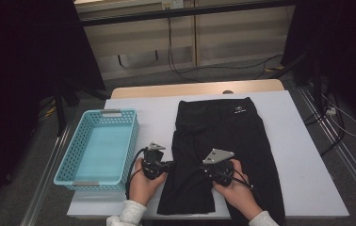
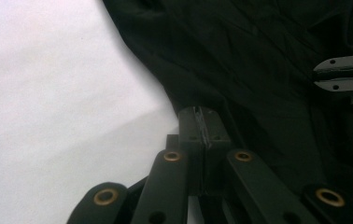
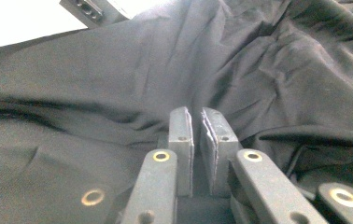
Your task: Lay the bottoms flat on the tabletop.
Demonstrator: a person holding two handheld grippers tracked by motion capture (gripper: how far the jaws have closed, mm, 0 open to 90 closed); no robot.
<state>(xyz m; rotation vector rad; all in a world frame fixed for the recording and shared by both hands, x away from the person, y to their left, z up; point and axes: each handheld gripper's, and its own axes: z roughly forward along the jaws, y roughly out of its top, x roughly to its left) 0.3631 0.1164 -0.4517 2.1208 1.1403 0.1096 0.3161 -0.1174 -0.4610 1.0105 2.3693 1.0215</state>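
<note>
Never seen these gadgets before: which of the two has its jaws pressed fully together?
The left gripper, at the black shorts' edge nearest the basket: its jaws meet. The right gripper shows a narrow gap.

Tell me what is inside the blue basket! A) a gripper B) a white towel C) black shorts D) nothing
D: the blue basket shows only its bare pale floor, while the black shorts lie flat on the white table beside it.

- A white-topped table (image 1: 294, 155) carried everything.
- A pair of black shorts (image 1: 235, 141) lay flat at its middle.
- A light-blue perforated basket (image 1: 75, 148) sat just left of them.
</note>
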